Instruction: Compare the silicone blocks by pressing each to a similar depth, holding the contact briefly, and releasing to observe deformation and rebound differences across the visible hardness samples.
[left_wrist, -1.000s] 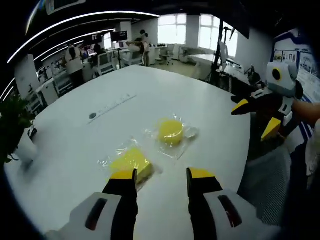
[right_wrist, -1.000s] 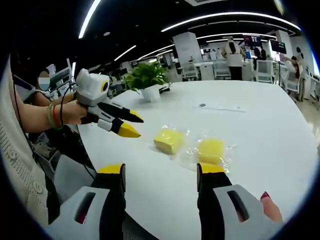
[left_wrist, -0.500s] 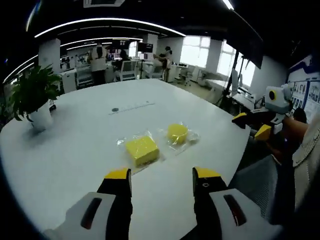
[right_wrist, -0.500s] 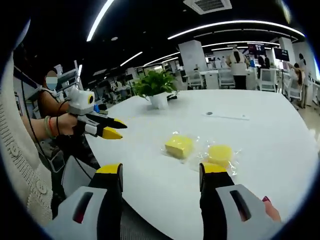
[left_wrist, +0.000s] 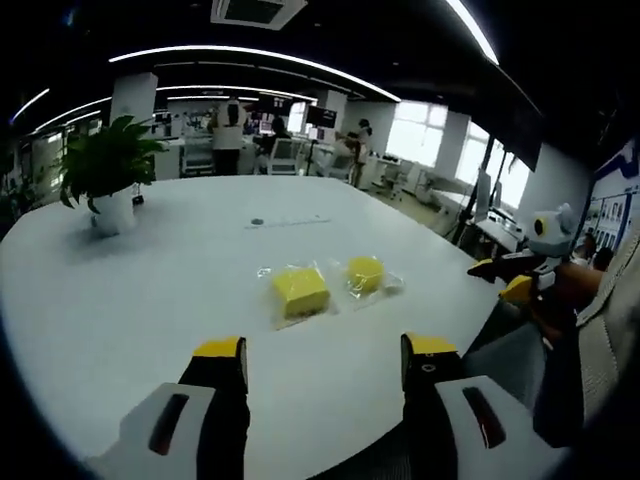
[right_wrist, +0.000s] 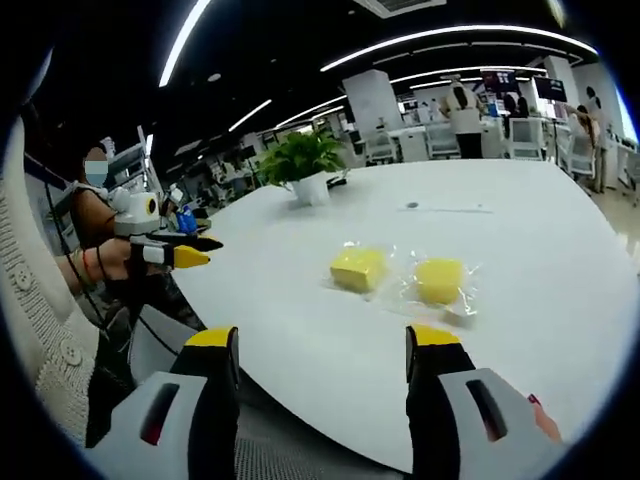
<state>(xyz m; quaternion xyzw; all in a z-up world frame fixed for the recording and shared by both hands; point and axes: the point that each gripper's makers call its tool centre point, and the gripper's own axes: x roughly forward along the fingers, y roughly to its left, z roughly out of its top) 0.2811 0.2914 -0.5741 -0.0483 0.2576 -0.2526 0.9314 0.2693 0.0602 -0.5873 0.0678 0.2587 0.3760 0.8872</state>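
Beyond the square yellow block (left_wrist: 300, 291), the small dark spot (left_wrist: 257, 221) and the thin pale strip (left_wrist: 293, 221) beside it on my table (left_wrist: 120, 290) are too small to identify.

Two handheld grippers in grey and black with yellow tips.

The left gripper (left_wrist: 322, 350) and right gripper (right_wrist: 322, 340) each have pale grey bodies with dark oval slots, black jaws and yellow caps. The person wears a cream knit sleeve (right_wrist: 40, 330) with buttons, and bracelets (right_wrist: 84, 268) on the wrist. A red-painted fingernail (right_wrist: 535, 402) shows.
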